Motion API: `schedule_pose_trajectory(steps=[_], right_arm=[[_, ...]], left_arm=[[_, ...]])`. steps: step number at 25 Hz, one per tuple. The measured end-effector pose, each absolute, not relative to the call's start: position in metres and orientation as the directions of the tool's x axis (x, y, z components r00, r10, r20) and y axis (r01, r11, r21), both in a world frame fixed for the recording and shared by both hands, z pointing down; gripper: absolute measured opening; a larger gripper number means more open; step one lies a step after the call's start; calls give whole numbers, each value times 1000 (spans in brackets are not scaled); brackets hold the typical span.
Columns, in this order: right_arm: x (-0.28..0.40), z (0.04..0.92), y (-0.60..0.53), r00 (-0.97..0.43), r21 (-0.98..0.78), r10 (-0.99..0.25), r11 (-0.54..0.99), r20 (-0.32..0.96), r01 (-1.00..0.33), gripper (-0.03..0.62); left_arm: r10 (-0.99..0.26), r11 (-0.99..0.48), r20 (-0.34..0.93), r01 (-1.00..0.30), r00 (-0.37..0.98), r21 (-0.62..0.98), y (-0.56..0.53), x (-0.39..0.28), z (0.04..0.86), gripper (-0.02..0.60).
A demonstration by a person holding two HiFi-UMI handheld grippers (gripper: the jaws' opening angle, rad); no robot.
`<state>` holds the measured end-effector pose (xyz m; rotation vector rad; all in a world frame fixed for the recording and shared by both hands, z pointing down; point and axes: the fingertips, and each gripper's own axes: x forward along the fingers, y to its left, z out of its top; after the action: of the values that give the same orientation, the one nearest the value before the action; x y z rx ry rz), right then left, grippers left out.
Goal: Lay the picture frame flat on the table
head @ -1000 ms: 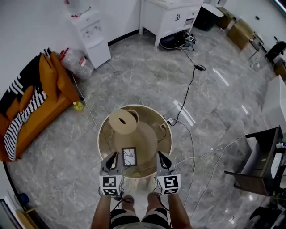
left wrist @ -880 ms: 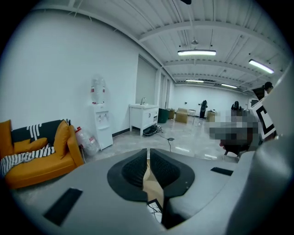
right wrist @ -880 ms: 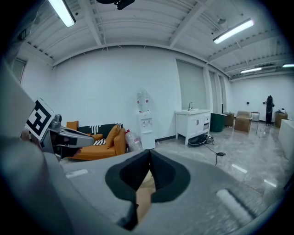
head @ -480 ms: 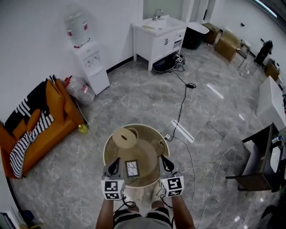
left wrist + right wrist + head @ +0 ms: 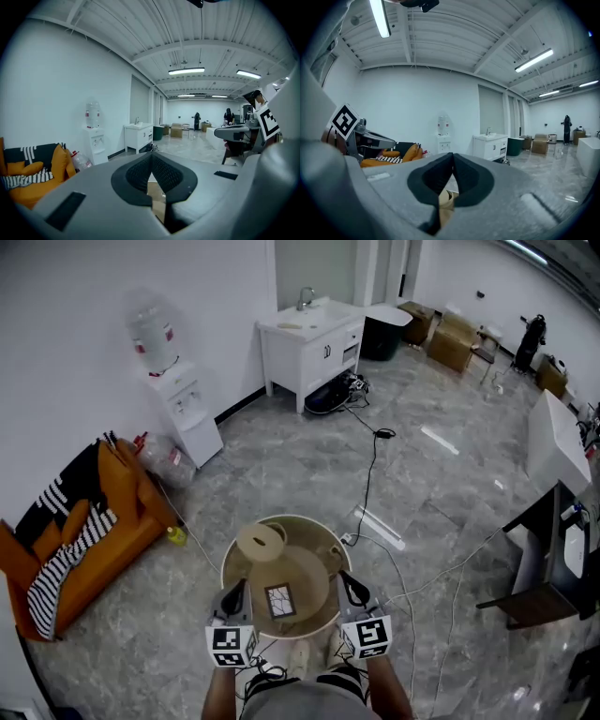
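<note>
Presently hovering with left gripper [image 5: 233, 596] jaws pressed together on nothing, just left of the picture frame [image 5: 278, 600] on the round table [image 5: 291, 518]. Judging best: opening both pairs wide, coming in level on the frame's side edges, lowering gently. Sitting between the grippers, touching neither; tilt unclear from above. Holding right gripper [image 5: 351, 590] likewise pinched empty, just right.

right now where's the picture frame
In the head view, the picture frame is on the near side of the round table, showing between the left gripper and right gripper.
</note>
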<state>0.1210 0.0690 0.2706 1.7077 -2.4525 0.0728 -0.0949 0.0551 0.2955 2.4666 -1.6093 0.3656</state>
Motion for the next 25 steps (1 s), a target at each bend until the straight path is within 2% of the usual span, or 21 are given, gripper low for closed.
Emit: schedule_pose_trajectory(steps=[25], right_arm=[[103, 259, 125, -309, 68, -942, 320, 132, -945, -2]], left_arm=[[-876, -426, 261, -904, 406, -23, 108, -110, 278, 17]])
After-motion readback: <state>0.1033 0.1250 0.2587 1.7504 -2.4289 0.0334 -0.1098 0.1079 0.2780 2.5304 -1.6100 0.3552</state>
